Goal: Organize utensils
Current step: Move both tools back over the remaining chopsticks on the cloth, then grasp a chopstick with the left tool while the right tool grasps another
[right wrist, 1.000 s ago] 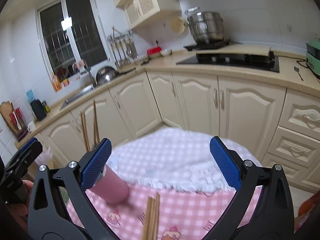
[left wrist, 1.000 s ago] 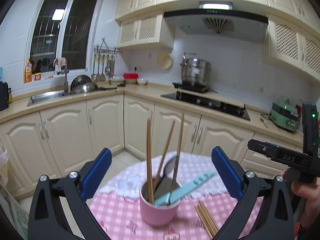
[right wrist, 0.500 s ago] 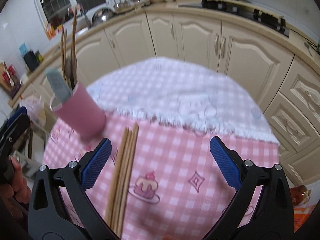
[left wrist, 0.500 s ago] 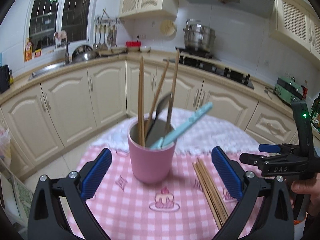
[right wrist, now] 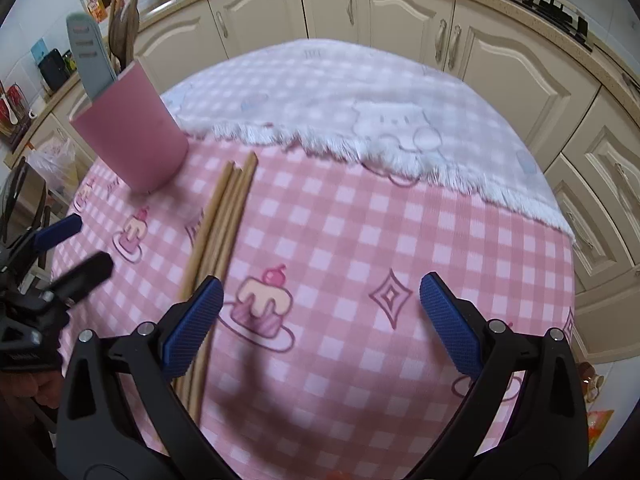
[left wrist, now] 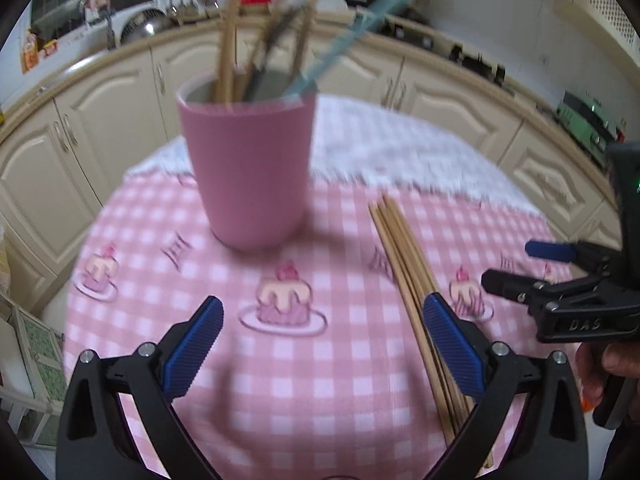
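I am holding my left gripper (left wrist: 320,344) and right gripper (right wrist: 320,316) spread and empty over the desk (right wrist: 360,216), because the loose chopsticks (right wrist: 224,216) lying between them belong in the pink cup (left wrist: 248,168) just ahead.

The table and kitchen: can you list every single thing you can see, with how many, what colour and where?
cup: one, pink, upright on the left part of the table
utensils in the cup: several, wooden sticks, one dark piece, one teal handle; exact count unclear
loose chopsticks: a bundle, light wood, lying flat right of the cup
tablecloth: one, pink check with cake pictures
white fringed cloth: one, far half of the table
cabinets: cream, behind the table
left gripper: black with blue pads, open, above the tablecloth
right gripper: same colours, open, next to the chopsticks
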